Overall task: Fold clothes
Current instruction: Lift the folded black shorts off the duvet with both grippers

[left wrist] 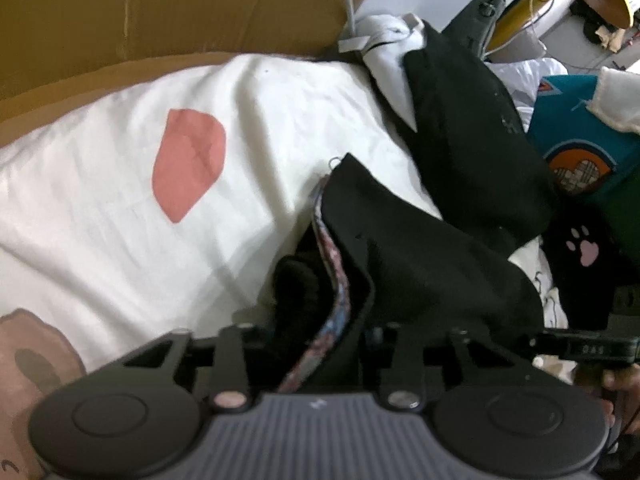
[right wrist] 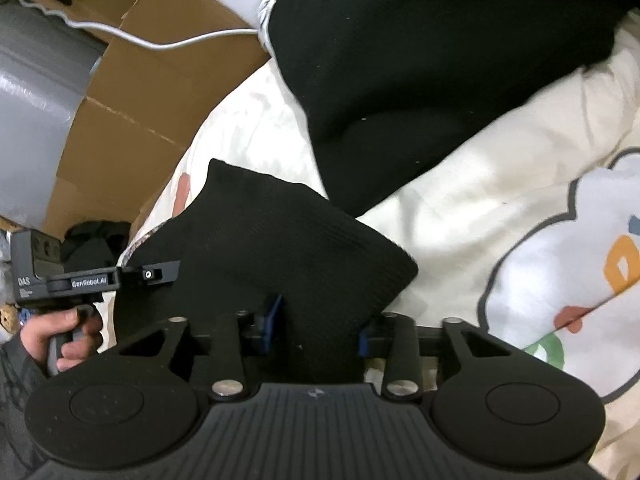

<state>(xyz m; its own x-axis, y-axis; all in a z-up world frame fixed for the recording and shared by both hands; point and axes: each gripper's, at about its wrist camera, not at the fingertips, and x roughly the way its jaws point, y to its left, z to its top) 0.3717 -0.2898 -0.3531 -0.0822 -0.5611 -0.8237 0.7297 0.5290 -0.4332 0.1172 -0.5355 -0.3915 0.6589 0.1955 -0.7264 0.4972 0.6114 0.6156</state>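
A small black garment (left wrist: pixel 420 264) with a patterned inner hem is held up over the white bedsheet (left wrist: pixel 100 200). In the left wrist view it bunches down between the fingers of my left gripper (left wrist: pixel 320 332), which are shut on it; the cloth hides the fingertips. In the right wrist view the same black garment (right wrist: pixel 288 248) sits pinched between the blue pads (right wrist: pixel 274 320) of my right gripper (right wrist: pixel 318 330). My left gripper (right wrist: pixel 164 274) shows at the left, on the garment's edge, held by a hand (right wrist: pixel 68 336). My right gripper (left wrist: pixel 552 338) shows at the right edge.
A larger black garment (left wrist: pixel 472 140) (right wrist: pixel 400 60) lies beyond on the sheet. A teal printed garment (left wrist: pixel 580 152) and a dark one with a paw print (left wrist: pixel 584 248) lie right. Cardboard (left wrist: pixel 160 8) (right wrist: pixel 140 112), a white cable (right wrist: pixel 180 42) and a grey cylinder (right wrist: pixel 36 100) border the bed.
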